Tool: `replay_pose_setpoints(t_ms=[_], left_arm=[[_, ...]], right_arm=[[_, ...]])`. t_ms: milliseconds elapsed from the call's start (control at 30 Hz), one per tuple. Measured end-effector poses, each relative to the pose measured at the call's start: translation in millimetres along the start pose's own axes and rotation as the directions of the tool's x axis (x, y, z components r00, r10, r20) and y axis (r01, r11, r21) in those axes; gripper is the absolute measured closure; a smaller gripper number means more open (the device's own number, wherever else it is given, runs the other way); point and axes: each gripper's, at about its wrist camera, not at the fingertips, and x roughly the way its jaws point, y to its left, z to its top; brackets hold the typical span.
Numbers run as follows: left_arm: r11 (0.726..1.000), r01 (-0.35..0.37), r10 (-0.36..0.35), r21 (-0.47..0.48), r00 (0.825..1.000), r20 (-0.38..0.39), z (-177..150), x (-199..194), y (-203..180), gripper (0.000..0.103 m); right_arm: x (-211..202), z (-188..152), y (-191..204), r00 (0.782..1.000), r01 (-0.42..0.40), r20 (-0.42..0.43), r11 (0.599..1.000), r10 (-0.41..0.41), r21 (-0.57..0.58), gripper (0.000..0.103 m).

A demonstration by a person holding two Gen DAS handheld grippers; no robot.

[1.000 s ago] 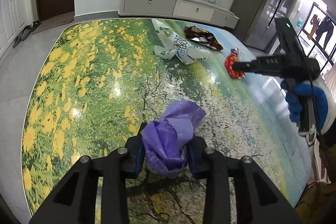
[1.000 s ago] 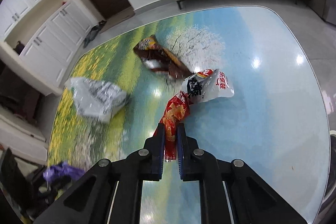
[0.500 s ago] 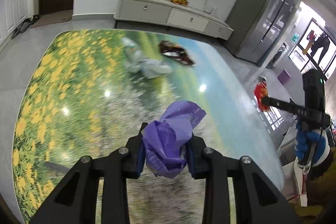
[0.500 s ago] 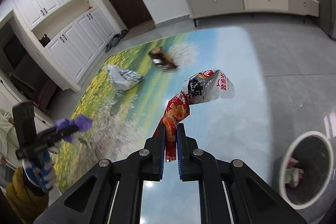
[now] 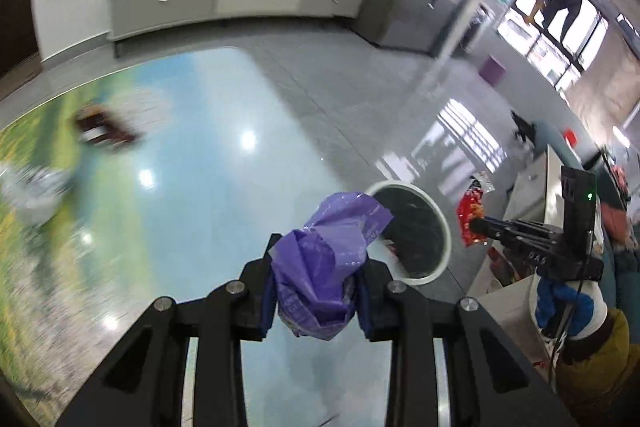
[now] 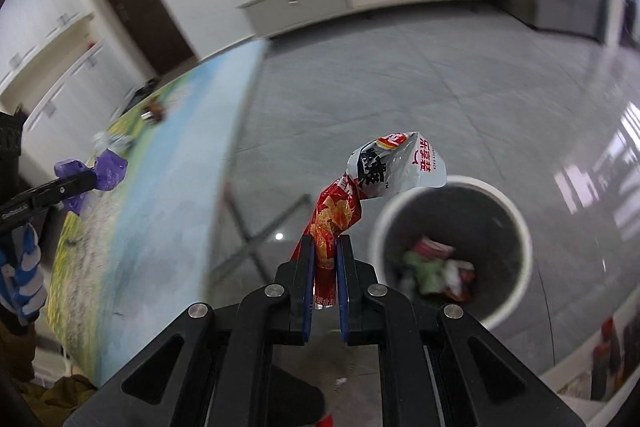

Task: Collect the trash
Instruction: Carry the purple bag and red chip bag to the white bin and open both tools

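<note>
Both hands have swung away from the desk (image 5: 192, 163) toward the bin (image 6: 516, 215), left gripper (image 5: 316, 287) pinching the purple bag (image 5: 324, 259), right gripper (image 6: 325, 267) pinching the snack wrapper (image 6: 384, 179), ready to drop.

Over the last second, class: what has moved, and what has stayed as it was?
Both grippers swung off the table toward the white bin. The left gripper still clamps the purple bag; the right gripper still clamps the red snack wrapper. Two wrappers remain on the table.
</note>
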Motion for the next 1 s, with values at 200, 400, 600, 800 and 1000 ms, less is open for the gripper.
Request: replay_pose_setpoints(t_ms=[200, 400, 600, 800, 1000], left_arm=[[0.998, 0.014, -0.009, 0.055, 0.997, -0.076, 40.4, 67.3, -75.2, 0.073], [0.994, 0.056, -0.043, 0.09, 0.989, -0.145, 57.5, 128.9, -126.0, 0.07], [0.991, 0.13, -0.121, 0.037, 0.976, -0.179, 65.0, 169.7, -144.3, 0.049], [0.991, 0.115, -0.103, 0.063, 0.981, -0.166, 58.2, 160.2, -147.2, 0.049], [0.994, 0.08, -0.07, 0.071, 0.989, -0.126, 47.4, 127.3, -134.3, 0.049]], right_arm=[[12.9, 2.7, -53.7, 0.999, 0.046, -0.033, 0.995, -0.043, 0.085, 0.093], [32.6, 5.4, -94.7, 0.995, 0.083, -0.07, 0.985, -0.073, 0.154, 0.088], [45.1, 8.2, -118.5, 0.989, 0.141, -0.076, 0.969, -0.128, 0.204, 0.063], [34.3, 3.8, -124.8, 0.988, 0.154, -0.055, 0.961, -0.145, 0.231, 0.063], [9.2, 3.4, -102.5, 0.993, 0.112, 0.008, 0.97, -0.116, 0.218, 0.063]])
